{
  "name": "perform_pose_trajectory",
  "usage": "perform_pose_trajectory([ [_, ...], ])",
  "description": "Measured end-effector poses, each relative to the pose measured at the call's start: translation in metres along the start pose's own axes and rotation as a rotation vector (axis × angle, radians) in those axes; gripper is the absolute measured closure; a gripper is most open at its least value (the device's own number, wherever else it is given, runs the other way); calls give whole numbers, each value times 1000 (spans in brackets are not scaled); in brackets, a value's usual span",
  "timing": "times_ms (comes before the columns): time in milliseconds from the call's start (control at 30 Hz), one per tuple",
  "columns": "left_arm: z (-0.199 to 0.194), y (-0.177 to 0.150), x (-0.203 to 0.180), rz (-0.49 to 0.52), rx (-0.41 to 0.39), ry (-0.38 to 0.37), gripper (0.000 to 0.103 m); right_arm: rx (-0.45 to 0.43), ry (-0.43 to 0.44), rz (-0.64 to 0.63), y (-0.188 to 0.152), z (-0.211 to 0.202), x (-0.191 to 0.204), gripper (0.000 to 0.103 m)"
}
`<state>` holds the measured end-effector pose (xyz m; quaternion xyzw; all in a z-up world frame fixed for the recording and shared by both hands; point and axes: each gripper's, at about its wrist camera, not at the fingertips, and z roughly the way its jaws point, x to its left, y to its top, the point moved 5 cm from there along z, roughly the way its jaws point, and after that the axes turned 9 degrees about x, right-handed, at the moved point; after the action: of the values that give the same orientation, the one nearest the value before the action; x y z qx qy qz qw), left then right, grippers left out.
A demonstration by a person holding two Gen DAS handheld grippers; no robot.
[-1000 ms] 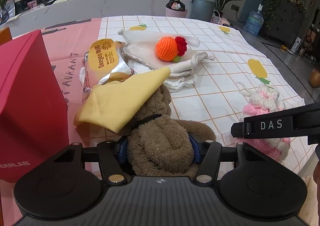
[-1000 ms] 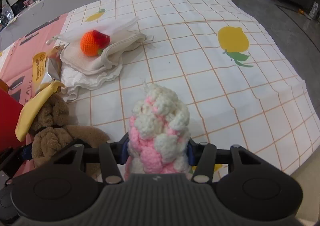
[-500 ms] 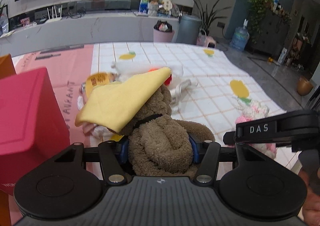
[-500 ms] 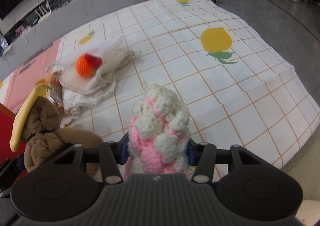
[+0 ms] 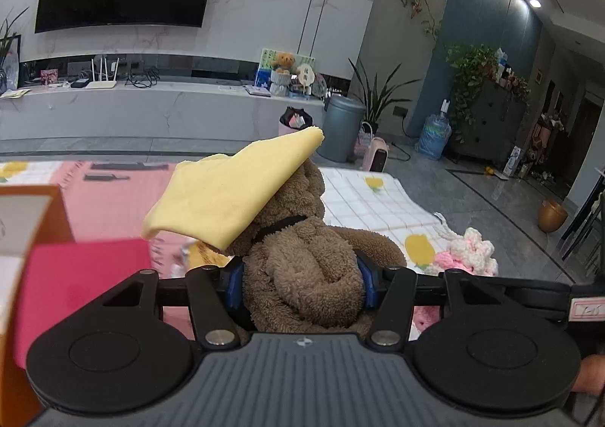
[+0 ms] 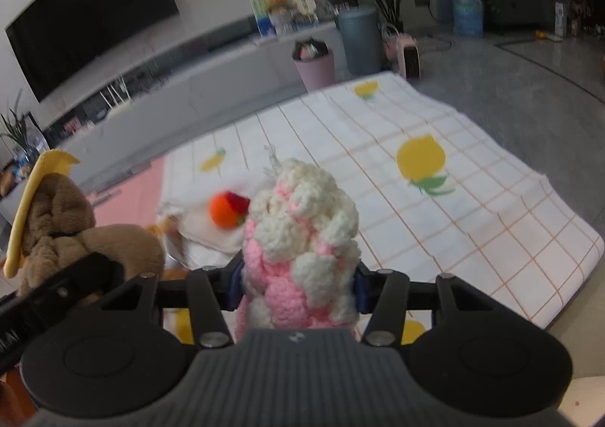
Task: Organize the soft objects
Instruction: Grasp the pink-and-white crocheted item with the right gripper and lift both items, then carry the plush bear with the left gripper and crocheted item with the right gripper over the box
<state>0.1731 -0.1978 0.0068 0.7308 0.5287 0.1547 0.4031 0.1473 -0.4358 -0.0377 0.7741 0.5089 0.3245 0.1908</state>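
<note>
Currently, 2 claws, both loaded. Left claw point(image 5: 300, 277): blue pads pinch a shaggy brown plush bear point(image 5: 302, 260), yellow flat cloth point(image 5: 234, 192) draped over its head, held above the surface. Right claw point(image 6: 298, 285): clamped on a knobbly pink-and-white crochet toy point(image 6: 300, 249). Below, an orange knitted ball point(image 6: 226, 208) rests on folded cream cloths point(image 6: 206, 234) atop the checked tablecloth point(image 6: 435, 238).

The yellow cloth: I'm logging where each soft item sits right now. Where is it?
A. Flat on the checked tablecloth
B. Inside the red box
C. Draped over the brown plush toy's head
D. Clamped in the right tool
C: the yellow cloth lies over the head of the brown plush toy, which the left tool grips.
</note>
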Motion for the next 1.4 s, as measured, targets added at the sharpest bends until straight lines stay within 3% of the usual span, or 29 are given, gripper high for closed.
perform_pose_trajectory([
  [133, -31, 8, 12, 24, -24, 10, 39, -36, 42, -2, 2, -19, 18, 51],
  [233, -31, 1, 9, 53, 26, -65, 39, -49, 33, 18, 2, -27, 23, 50],
  [433, 22, -7, -10, 44, 138, -202, 39, -52, -26, 61, -3, -25, -2, 50],
  [533, 59, -7, -17, -11, 197, -286, 39, -34, -77, 76, -4, -14, -22, 50],
  [633, 99, -9, -7, -174, 282, -442, 39, -10, -77, 114, -3, -2, -38, 50],
  [700, 128, -11, 8, -334, 349, -551, 39, -7, -84, 132, 0, 2, -47, 50],
  [767, 154, -18, 23, -533, 408, -710, 39, -6, -87, 135, 2, 4, -53, 50],
  [833, 174, -26, 39, -713, 422, -843, 39, -5, -81, 141, 4, 5, -58, 50],
  [867, 182, -28, 46, -775, 412, -869, 39, 0, -71, 141, 4, 6, -59, 50],
  [933, 191, -31, 54, -804, 405, -853, 39, 13, -60, 133, 4, 8, -58, 50],
  [1000, 192, -28, 56, -748, 385, -761, 39, 21, -67, 115, 2, 10, -56, 50],
  [1067, 185, -24, 54, -710, 329, -784, 39, 28, -69, 99, 1, 12, -53, 50],
  [1133, 176, -15, 56, -697, 296, -762, 39, 32, -67, 90, 1, 13, -51, 50],
  [1200, 154, 6, 52, -505, 148, -662, 39, 34, -66, 88, 1, 14, -50, 50],
  [1233, 150, 12, 50, -456, 135, -583, 39, 35, -65, 88, 0, 14, -50, 50],
  [1267, 152, 15, 51, -455, 175, -542, 39, 37, -66, 86, 0, 15, -50, 50],
  [1333, 154, 19, 54, -467, 223, -562, 39, 38, -69, 73, -1, 16, -48, 50],
  [1400, 145, 23, 53, -409, 209, -516, 39, 39, -74, 58, -1, 17, -46, 50],
])
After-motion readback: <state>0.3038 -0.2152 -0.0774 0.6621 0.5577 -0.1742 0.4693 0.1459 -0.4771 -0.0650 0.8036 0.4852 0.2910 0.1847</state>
